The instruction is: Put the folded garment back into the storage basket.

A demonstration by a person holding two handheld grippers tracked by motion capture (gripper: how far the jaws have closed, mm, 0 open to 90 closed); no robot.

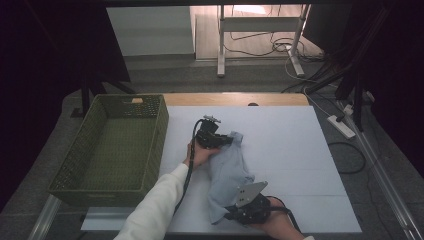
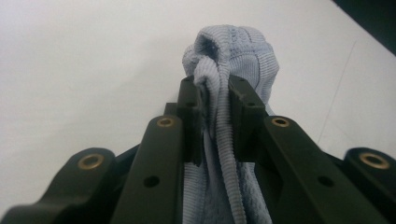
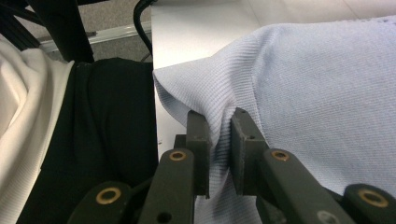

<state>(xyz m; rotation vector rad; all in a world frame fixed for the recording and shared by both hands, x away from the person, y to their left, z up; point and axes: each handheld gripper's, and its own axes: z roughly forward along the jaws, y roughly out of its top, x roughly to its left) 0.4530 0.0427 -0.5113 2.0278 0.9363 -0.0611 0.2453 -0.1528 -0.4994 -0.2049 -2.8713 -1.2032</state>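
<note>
The pale blue garment [image 1: 227, 170] is stretching from mid-tabletop [image 1: 300, 150] toward the near edge: left gripper [image 1: 220, 140] is clamping its far end, right gripper [image 1: 235, 212] is pinching its near end.

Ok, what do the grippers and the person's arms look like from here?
Both grippers, left and right, are black with paired flat jaws and brass-ringed pivot holes. A black cable trails from the left; a grey three-cornered plate tops the right. The left arm wears a white sleeve.
</note>
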